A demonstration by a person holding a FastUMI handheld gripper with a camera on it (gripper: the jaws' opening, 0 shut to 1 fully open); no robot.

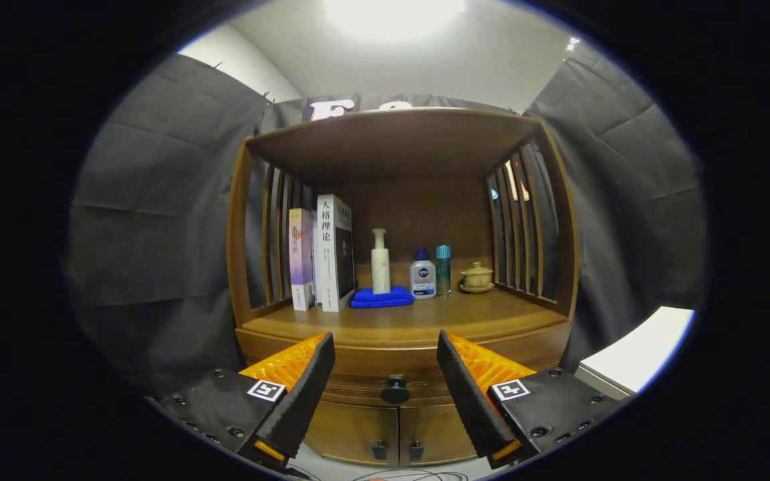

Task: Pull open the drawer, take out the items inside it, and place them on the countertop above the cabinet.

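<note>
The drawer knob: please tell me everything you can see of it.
The knob is small, round and dark, fixed on a short stem at the middle of the closed wooden drawer, under the countertop. It lies ahead of the open hand-held gripper, between its fingers. Nothing touches it.

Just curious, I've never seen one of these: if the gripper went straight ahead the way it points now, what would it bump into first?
Probably the round dark knob on the wooden drawer front, seen between the open gripper's fingers; depth is hard to judge.
</note>
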